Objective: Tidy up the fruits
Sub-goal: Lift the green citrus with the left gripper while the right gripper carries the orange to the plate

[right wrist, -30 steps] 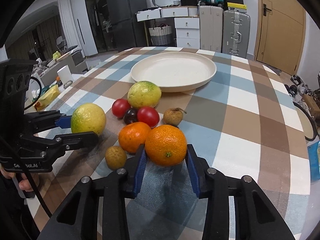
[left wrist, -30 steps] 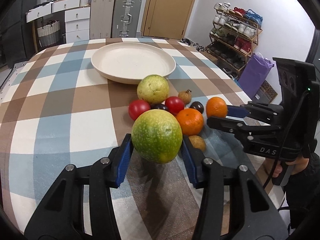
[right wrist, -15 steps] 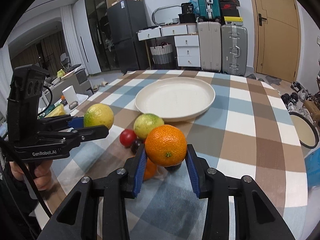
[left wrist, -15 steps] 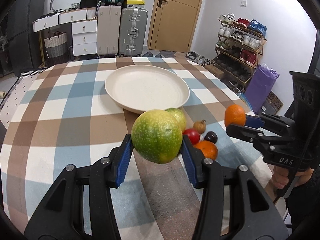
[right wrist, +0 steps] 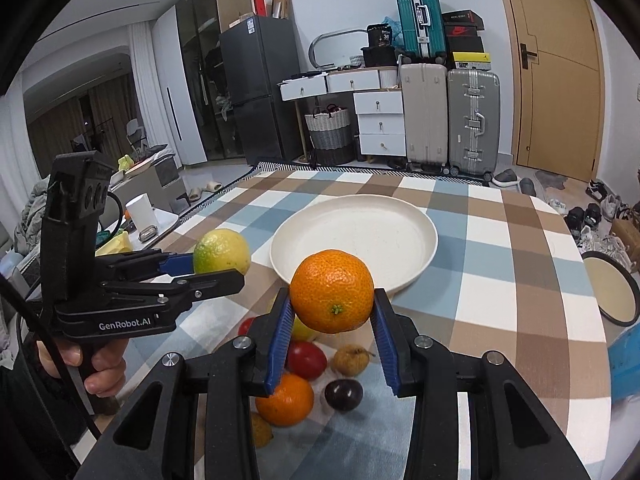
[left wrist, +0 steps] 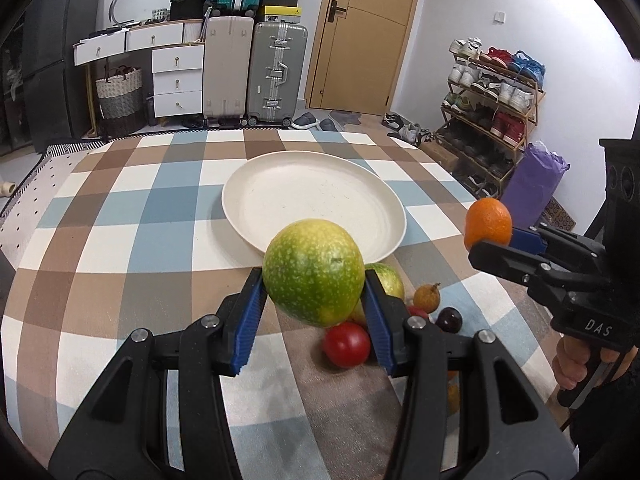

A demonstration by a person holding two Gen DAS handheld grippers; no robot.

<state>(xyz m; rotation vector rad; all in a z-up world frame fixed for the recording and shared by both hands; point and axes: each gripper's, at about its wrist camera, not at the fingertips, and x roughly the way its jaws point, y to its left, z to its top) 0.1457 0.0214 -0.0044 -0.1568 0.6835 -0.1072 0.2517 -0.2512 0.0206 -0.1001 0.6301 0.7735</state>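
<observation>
The green-yellow citrus (left wrist: pixel 314 272) sits clamped in the left gripper (left wrist: pixel 314 304), the orange (right wrist: pixel 331 291) in the right gripper (right wrist: pixel 331 328), both in the air short of the plate (right wrist: pixel 416 268) ahead. Round skins could slip from the pads, dropping onto the fruit pile (right wrist: pixel 306 360) beneath.

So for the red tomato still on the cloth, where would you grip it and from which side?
Probably across the widest part of the red tomato, coming steeply from above. It is round and smooth, so only its middle gives the pads purchase. Other fruit crowds its far side, so a level approach looks cramped. Both grippers are full now: left on the green fruit, right on the orange.
</observation>
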